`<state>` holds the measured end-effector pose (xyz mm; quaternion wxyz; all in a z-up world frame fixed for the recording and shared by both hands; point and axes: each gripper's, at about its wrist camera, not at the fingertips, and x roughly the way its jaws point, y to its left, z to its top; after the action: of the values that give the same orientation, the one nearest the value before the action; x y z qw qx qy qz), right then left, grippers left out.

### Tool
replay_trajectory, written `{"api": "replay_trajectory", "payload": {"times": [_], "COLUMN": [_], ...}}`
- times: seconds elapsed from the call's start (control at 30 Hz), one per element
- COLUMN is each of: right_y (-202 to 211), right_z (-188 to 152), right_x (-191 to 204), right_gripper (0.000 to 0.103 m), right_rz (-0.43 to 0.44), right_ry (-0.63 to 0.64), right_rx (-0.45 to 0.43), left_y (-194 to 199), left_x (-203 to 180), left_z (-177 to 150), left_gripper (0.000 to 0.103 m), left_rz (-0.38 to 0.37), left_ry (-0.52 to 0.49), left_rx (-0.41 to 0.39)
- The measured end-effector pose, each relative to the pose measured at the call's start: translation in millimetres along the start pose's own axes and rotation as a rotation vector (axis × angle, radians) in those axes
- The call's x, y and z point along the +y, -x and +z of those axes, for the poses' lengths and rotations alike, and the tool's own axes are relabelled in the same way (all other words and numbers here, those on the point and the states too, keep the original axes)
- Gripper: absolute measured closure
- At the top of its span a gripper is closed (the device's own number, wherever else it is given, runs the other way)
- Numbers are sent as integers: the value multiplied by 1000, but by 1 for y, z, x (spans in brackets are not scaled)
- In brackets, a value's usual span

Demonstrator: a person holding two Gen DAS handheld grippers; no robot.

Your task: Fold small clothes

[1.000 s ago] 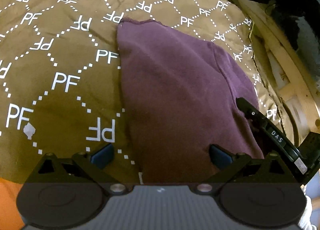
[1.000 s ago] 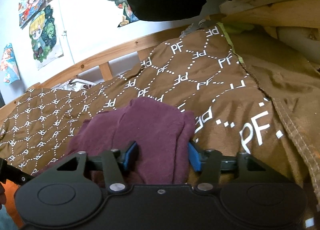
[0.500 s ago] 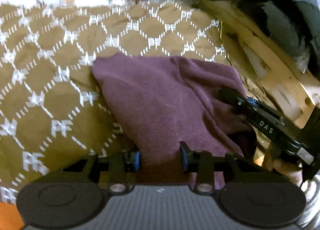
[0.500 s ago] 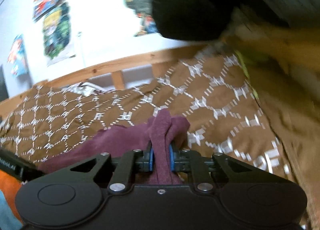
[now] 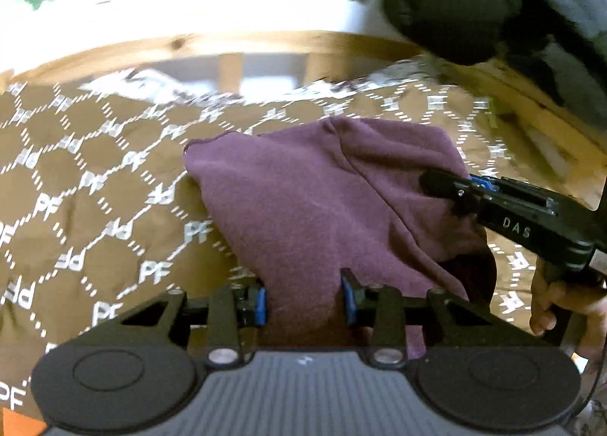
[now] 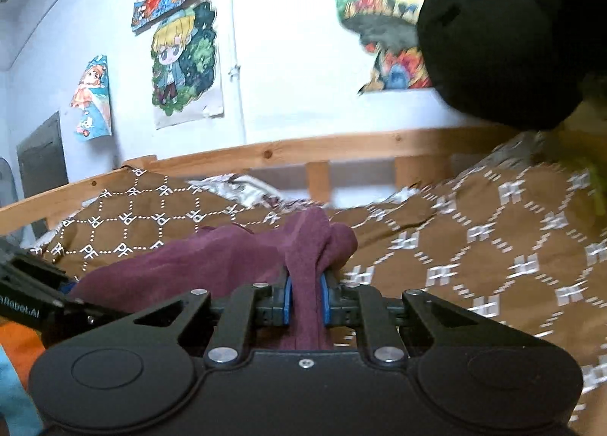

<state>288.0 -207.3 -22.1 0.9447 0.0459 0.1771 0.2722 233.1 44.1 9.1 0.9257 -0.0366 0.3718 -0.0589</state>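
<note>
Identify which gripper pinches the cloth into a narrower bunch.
The right gripper: its pads squeeze a thin fold of the cloth, while the left gripper clamps a wider bunch.

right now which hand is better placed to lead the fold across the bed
Right. Its gripper pinches a gathered corner of the maroon garment tightly; the left gripper holds a broad, looser bunch.

Both claws closed on the maroon garment (near edge bunched) and lifted it.
</note>
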Motion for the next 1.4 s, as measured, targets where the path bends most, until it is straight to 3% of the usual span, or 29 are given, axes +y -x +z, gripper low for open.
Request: {"api": "replay_trajectory", "payload": {"times": [0.23,0.33,0.47,0.53,0.67,0.7,0.77,0.83,1.2,1.4], "right_y": [-37,-37,-37,-35,-26,-23,-14,-6,69,124], "right_z": [-19,-27,-31,-30,-28,-27,-26,-23,-2,0], "right_x": [8,3,-2,-4,-5,-5,-3,-1,17,34], "right_gripper": [88,87,81,69,37,33,14,1,1,1], "right_rz": [-8,-39,-66,-90,-108,-116,-139,-173,-233,-259], "right_ry": [-82,-114,-140,-144,-141,-136,-126,-118,-48,-16], "right_rx": [149,173,179,175,155,151,148,139,30,-71], "left_y": [-24,-25,-26,-26,-17,-14,-8,-2,46,87], "left_x": [29,30,22,20,12,9,6,1,-26,-37], "left_z": [-30,-31,-27,-27,-27,-27,-27,-26,-21,-41], "left_gripper": [60,58,46,42,19,14,12,5,0,0], "left_rz": [42,56,105,138,191,216,250,268,384,345], "left_ry": [135,146,113,113,111,105,99,103,73,36], "left_rx": [99,102,130,138,114,105,84,63,-86,-142]}}
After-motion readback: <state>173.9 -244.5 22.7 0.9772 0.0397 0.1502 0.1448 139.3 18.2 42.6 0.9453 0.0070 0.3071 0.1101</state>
